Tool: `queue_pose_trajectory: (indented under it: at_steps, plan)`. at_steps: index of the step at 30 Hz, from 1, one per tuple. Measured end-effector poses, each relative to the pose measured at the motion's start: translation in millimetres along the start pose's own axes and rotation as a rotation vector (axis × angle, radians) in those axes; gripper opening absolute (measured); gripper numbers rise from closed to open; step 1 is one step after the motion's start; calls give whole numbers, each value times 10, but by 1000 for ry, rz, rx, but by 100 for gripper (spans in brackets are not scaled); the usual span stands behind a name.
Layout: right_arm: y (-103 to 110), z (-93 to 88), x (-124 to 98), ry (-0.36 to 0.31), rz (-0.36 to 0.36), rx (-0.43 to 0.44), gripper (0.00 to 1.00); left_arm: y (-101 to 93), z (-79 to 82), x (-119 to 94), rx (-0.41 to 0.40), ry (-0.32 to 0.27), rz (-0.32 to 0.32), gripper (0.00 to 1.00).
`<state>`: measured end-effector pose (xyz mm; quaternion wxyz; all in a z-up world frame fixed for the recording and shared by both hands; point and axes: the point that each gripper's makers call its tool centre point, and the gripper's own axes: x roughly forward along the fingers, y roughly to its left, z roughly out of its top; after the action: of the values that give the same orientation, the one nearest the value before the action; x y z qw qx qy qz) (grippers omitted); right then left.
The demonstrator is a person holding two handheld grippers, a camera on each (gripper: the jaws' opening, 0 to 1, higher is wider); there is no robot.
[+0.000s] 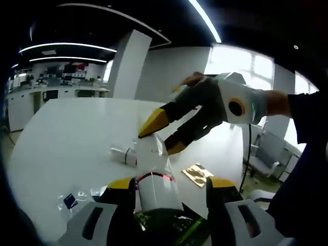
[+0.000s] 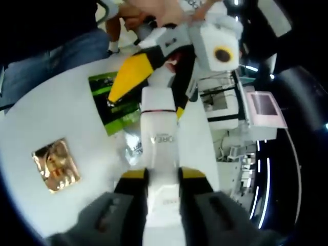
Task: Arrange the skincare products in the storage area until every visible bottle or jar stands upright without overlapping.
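Item held: one white bottle (image 1: pixel 156 177), long-bodied, with a thin dark-red band near one end and faint grey lettering on its side. In the left gripper view it stood between my left gripper's (image 1: pixel 171 185) yellow-tipped jaws, lifted above the white table (image 1: pixel 66 138); whether those jaws pressed its sides I could not tell. My right gripper (image 1: pixel 163 134) came in from the right of that view, its yellow-tipped jaws on either side of the bottle's far end.

In the right gripper view the same bottle (image 2: pixel 161 148) ran forward between my right gripper's (image 2: pixel 163 174) jaws, which lay closed against both its sides. My left gripper (image 2: pixel 151 82) met it at the far end.

Also on the table: a gold foil sachet (image 2: pixel 55 165), a green packet (image 2: pixel 114 102), a small clear sachet (image 1: pixel 72 200), and a small white item (image 1: pixel 125 155) too indistinct to identify.
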<state>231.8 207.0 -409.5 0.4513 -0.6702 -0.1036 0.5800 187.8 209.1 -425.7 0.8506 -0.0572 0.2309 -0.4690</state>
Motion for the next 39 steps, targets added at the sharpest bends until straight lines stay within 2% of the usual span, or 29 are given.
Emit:
queue_pose_trajectory:
  at_steps: [11,18,23,32,39]
  plan:
    - [22,-2,-27,1,-3,-3,19,4,1,-4,-42,-7,-20,41]
    - [35,14,-24,1,-3,-2,19,1,-9,-12,-56,-4,-23,39]
    - [48,35,-30,-2,-1,-5,19,17,-22,-24,-85,-7,-32,33]
    - [55,55,-54,7,3,-48,20,-2,-30,-24,-152,-4,-48,28]
    - [41,101,-71,11,-20,-105,21,1,-46,-55,-182,5,-34,25]
